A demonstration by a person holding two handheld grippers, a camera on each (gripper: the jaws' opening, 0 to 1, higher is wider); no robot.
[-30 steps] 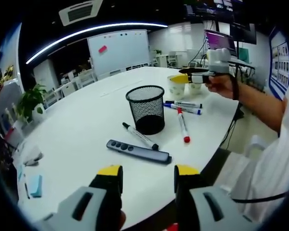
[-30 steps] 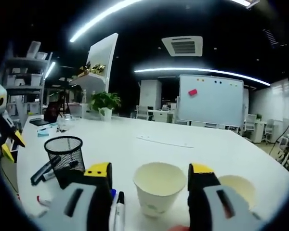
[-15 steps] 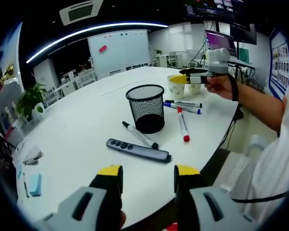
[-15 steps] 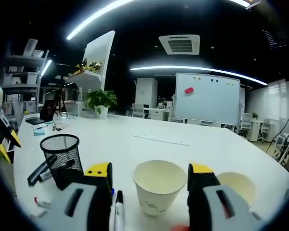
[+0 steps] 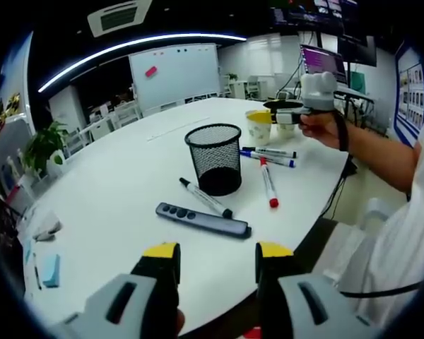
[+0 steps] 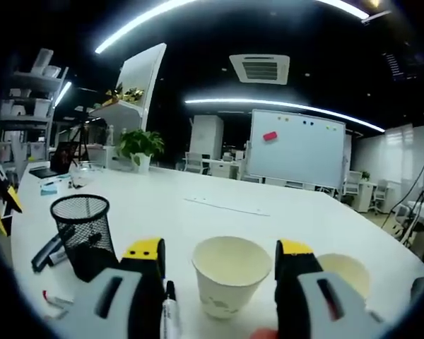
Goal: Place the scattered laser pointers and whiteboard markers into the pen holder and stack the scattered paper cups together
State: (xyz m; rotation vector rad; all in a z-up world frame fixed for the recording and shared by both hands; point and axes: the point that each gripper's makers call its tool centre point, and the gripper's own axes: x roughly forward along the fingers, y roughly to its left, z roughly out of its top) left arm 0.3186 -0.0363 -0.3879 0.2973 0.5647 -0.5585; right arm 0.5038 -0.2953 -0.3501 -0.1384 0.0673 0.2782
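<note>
In the left gripper view a black mesh pen holder [image 5: 214, 158] stands upright on the white table [image 5: 120, 176]. A black marker [image 5: 205, 198] and a dark laser pointer [image 5: 203, 221] lie in front of it; a red marker [image 5: 268, 183] and blue markers [image 5: 268, 155] lie to its right. My left gripper [image 5: 218, 258] is open above the near edge. My right gripper [image 6: 226, 263] is open, its jaws on either side of a paper cup [image 6: 227, 274]. A second cup [image 6: 345, 275] stands behind the right jaw. The right gripper [image 5: 286, 111] also appears by the cups [image 5: 260, 126].
A person's hand and arm [image 5: 353, 138] hold the right gripper at the table's right side. Blue sticky notes [image 5: 51, 271] and small items lie at the far left of the table. A whiteboard [image 6: 297, 151] and a potted plant [image 6: 139, 144] stand beyond the table.
The right gripper view has shifted slightly, the pen holder sliding left in it; the cup stays between the jaws. The left gripper has not moved.
</note>
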